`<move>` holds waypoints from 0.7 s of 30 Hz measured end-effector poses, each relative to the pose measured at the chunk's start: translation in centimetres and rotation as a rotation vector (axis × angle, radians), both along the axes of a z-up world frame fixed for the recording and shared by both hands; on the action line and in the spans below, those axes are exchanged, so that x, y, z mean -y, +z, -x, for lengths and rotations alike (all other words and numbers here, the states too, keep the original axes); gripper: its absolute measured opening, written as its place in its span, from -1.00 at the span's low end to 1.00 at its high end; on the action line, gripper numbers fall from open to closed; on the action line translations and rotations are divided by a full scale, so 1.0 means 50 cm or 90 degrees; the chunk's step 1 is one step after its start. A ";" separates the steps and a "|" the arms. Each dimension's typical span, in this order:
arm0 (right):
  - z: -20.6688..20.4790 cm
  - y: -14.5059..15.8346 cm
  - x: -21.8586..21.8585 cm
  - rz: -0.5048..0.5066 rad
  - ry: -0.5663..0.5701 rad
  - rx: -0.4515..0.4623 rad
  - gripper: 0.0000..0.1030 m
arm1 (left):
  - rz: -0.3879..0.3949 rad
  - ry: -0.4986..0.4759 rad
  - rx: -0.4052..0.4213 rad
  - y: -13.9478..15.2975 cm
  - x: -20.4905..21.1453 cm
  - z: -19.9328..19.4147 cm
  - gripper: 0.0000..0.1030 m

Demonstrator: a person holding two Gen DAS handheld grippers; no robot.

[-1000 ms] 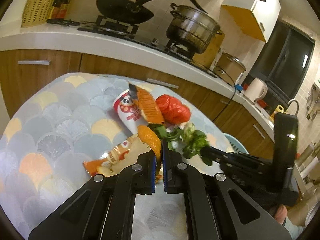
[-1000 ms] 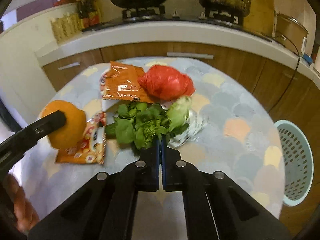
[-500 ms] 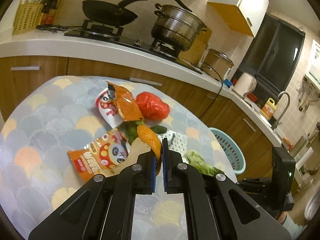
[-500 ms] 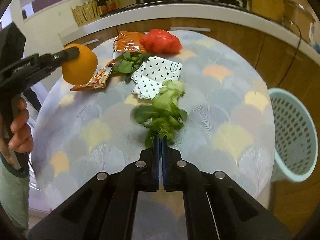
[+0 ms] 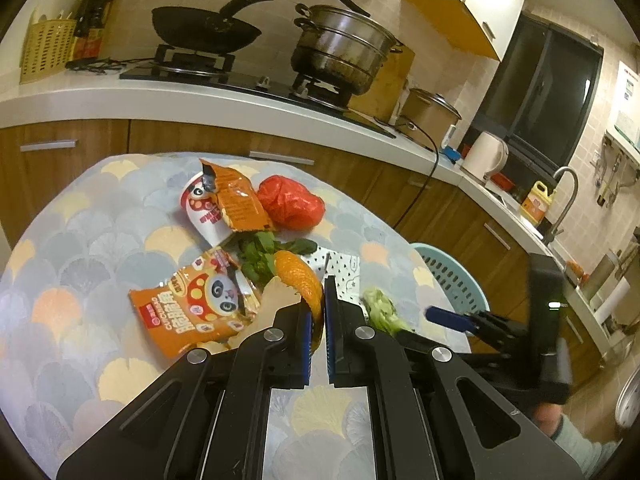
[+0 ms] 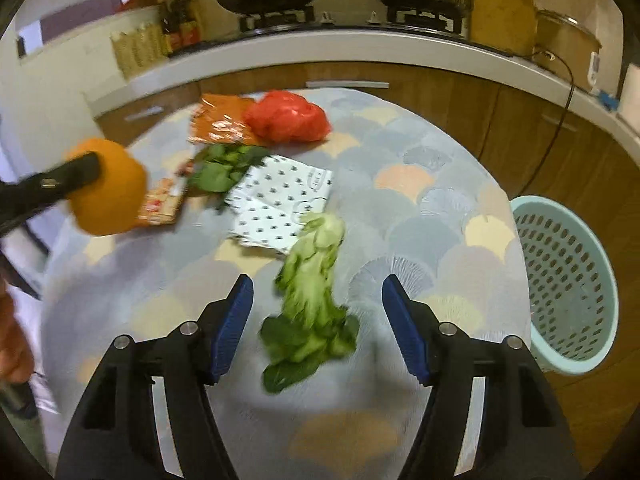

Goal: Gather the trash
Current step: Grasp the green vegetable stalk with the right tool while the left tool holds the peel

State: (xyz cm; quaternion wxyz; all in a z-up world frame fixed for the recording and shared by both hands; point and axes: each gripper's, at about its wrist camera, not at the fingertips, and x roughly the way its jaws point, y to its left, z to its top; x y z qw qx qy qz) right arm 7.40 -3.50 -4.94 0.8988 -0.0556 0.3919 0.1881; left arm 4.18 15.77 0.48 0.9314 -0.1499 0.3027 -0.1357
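My left gripper [image 5: 316, 300] is shut on a piece of orange peel [image 5: 302, 276], held above the round table; the peel also shows in the right wrist view [image 6: 108, 188]. My right gripper [image 6: 318, 304] is open, with a bunch of green leaves [image 6: 312, 304] lying loose and blurred between its fingers on the table. Other trash on the table: a red plastic bag [image 6: 288, 118], an orange snack wrapper [image 6: 220, 120], a panda snack packet [image 5: 200, 304], a dotted white paper [image 6: 280, 204] and more green leaves [image 6: 222, 166].
A pale blue perforated basket [image 6: 564, 280] stands on the floor past the table's right edge. A kitchen counter with a wok [image 5: 204, 30] and a steel pot [image 5: 340, 54] runs behind the table [image 6: 420, 184].
My right gripper carried the green leaves toward the near right of the table, then opened and let them go. My left gripper still holds the orange peel.
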 end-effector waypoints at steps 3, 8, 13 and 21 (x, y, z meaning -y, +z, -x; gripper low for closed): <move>-0.014 -0.021 -0.012 0.019 -0.011 -0.006 0.22 | -0.010 0.000 -0.005 0.001 0.008 0.003 -0.93; -0.024 -0.040 -0.017 0.009 -0.007 -0.039 -0.59 | -0.021 -0.003 -0.006 0.007 0.027 0.009 -0.93; 0.007 -0.011 0.000 -0.004 -0.009 -0.001 -0.62 | -0.032 -0.014 -0.009 0.013 0.057 0.001 -0.93; 0.011 0.055 0.105 -0.071 -0.041 0.027 -0.62 | -0.038 -0.060 0.001 0.039 0.140 -0.037 -0.93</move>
